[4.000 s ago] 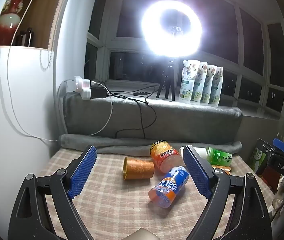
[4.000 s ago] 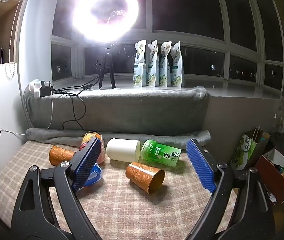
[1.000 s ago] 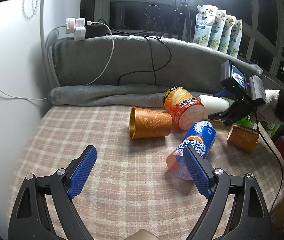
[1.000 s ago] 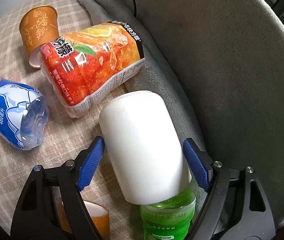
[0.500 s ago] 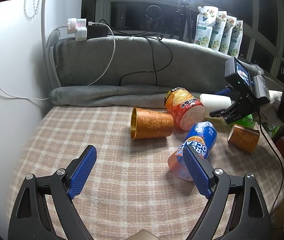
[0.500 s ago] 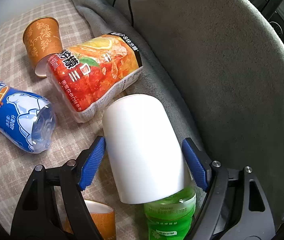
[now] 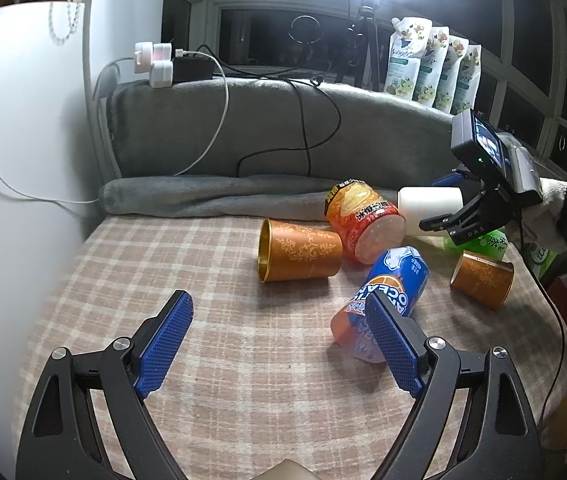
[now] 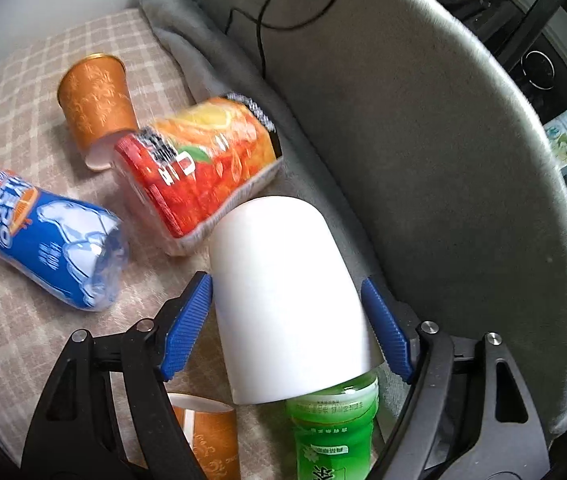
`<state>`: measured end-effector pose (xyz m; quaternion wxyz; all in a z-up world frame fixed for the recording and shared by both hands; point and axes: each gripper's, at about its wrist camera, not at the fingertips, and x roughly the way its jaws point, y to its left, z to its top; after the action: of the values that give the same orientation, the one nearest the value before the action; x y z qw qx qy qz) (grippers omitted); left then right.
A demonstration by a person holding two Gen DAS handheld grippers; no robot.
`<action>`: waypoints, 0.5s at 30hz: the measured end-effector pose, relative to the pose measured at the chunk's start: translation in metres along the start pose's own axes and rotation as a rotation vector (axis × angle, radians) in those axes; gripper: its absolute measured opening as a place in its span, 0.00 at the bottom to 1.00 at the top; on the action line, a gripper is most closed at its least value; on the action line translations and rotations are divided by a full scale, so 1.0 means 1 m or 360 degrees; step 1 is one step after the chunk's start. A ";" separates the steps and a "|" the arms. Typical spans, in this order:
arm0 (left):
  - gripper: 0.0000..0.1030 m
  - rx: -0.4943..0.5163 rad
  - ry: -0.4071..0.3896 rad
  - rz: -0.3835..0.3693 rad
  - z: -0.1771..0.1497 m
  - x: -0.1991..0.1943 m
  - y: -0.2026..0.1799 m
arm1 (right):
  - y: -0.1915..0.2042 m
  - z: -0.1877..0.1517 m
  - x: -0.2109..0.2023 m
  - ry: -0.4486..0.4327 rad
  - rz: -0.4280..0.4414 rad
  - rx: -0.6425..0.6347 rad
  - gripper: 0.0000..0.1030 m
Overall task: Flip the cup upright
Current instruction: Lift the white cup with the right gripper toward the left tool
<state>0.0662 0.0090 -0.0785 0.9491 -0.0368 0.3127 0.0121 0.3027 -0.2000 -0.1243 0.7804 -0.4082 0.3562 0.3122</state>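
Right tongs (image 8: 287, 320) clamp the lying white cup (image 8: 283, 300); left tongs (image 7: 279, 344) hover agape.

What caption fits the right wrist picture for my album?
Right gripper closed around a tipped-over white cup, beside a green bottle and a red-orange drink cup.

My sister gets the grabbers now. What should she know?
Right gripper: closed around the white cup, which lies on its side, its end touching the red-orange cup.
Left gripper: open, empty, above the checked cloth.
Also lying down: two orange cups, the blue cup, the green bottle.
Done: white cup grabbed.
Left: stand it upright; no cup stands yet.
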 end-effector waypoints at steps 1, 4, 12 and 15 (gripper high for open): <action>0.86 -0.0001 -0.0002 0.0004 0.000 -0.001 0.001 | -0.002 -0.001 -0.005 -0.0008 -0.0010 0.0000 0.77; 0.86 -0.0006 -0.0011 0.0001 0.000 -0.003 0.002 | -0.006 0.001 -0.021 -0.0037 -0.0031 0.0009 0.77; 0.86 0.0018 -0.0052 -0.0030 -0.002 -0.017 -0.001 | 0.018 -0.009 -0.083 -0.0175 0.0010 0.0039 0.77; 0.86 0.0046 -0.0069 -0.0049 -0.003 -0.025 -0.005 | 0.040 -0.023 -0.108 -0.0230 0.0048 0.0016 0.77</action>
<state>0.0450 0.0040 -0.0658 0.9562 -0.0275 0.2915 -0.0062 0.2052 -0.2217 -0.0631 0.8013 -0.3754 0.3067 0.3507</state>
